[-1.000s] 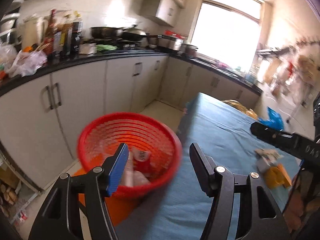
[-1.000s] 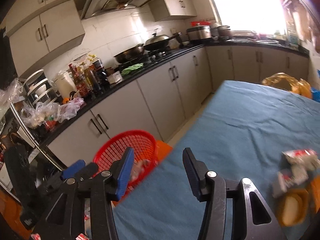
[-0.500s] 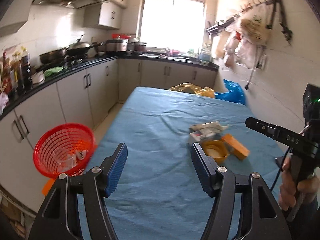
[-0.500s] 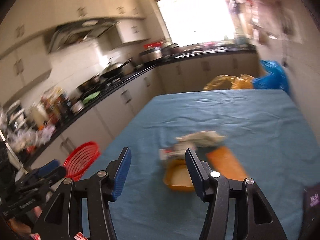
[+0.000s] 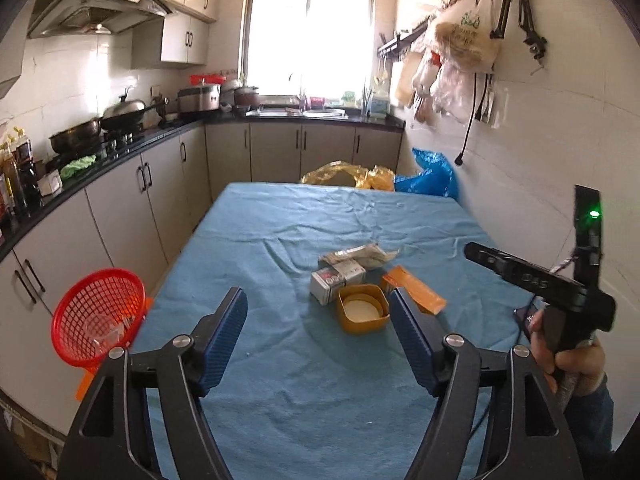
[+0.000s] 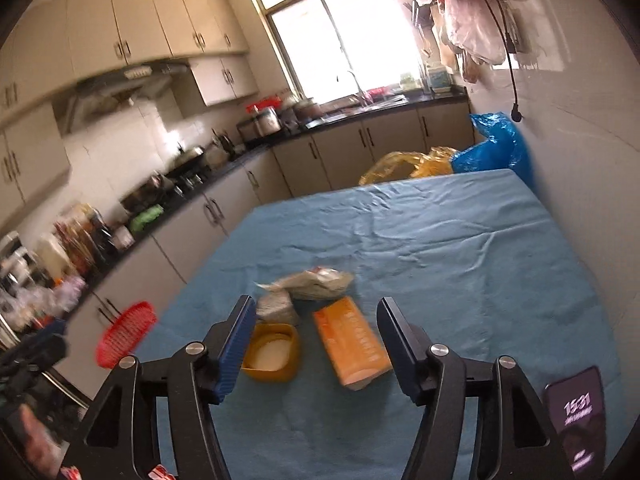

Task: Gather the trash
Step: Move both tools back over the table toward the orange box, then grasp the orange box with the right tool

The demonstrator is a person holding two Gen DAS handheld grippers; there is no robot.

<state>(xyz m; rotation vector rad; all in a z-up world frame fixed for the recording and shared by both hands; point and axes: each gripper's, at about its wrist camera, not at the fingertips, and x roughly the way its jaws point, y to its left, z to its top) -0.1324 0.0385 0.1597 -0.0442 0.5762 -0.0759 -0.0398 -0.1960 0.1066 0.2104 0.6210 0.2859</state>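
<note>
Trash in a small cluster on the blue tablecloth, just ahead of the right gripper: orange box between its wide-open, empty jaws, yellow tub near its left finger, crumpled wrapper beyond. Left gripper also open and empty, farther back, red basket off its left side. Likely the reach-for-next-piece step: lowering onto the orange box, closing, then carrying to the basket.

Blown-out window backlight, fisheye-bent edges, right view motion-blurred.

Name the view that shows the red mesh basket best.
The left wrist view: the red mesh plastic basket sits sharp at the table's left edge, its open top and some trash inside visible. The right wrist view shows it only small, blurred and edge-on.
</note>
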